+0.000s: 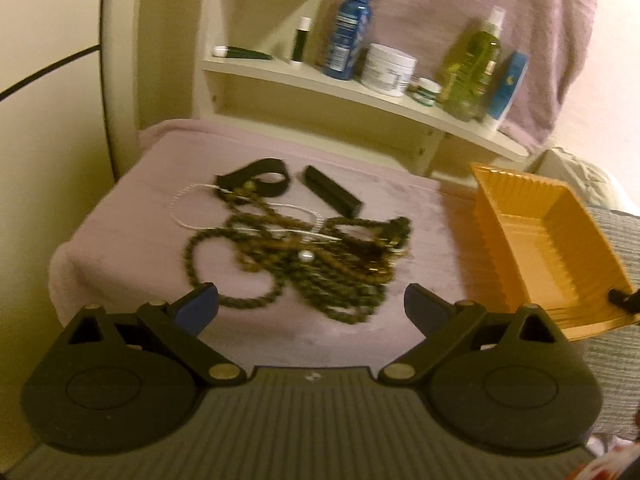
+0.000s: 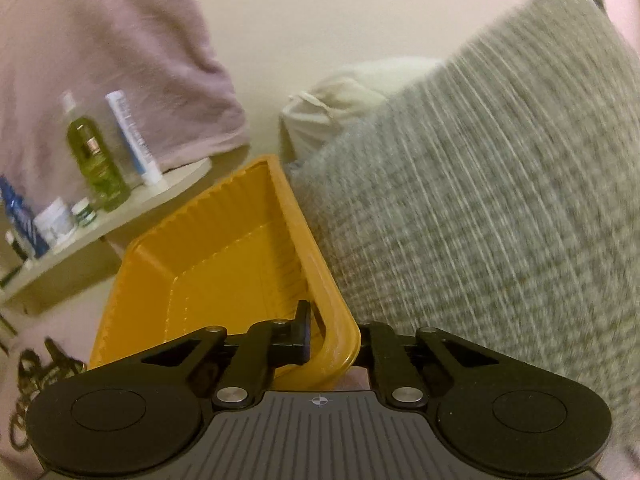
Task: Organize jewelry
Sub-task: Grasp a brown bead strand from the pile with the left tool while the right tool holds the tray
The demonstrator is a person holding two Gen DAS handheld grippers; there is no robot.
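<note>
Tongs first: my left tongs [image 1: 311, 302] stand wide apart with nothing between the blue pads, hovering over the near edge of the pink cloth-covered worktop [image 1: 120, 240]. My right tongs [image 2: 334, 340] are clenched on the near corner rim of the orange ribbed plastic tray [image 2: 224, 272]; one finger sits inside the tray wall, the other outside it, and the rim is pinched between them.

A tangle of dark brown beaded necklaces [image 1: 296, 256] lies in the middle of the worktop, crossed by a thin silver chain [image 1: 188, 204] that loops toward the left edge. One pearl-like bead [image 1: 306, 256] shows in the heap. At the far edge of the pile, a black looped strap [image 1: 256, 178] touches the beads, and a black oblong bar [image 1: 334, 196] lies just beside it, apart from the pile.

From the left wrist view, the tray sits tilted at the right edge of the worktop, empty inside, against a grey woven cushion [image 2: 480, 200].

Beyond the far edge, a cream shelf [image 1: 360, 98] carries a blue spray bottle [image 1: 350, 28], a white jar [image 1: 388, 68], a small green-lidded pot [image 1: 428, 92], a green liquid bottle [image 1: 474, 64] and a blue-and-white tube [image 1: 506, 84].
</note>
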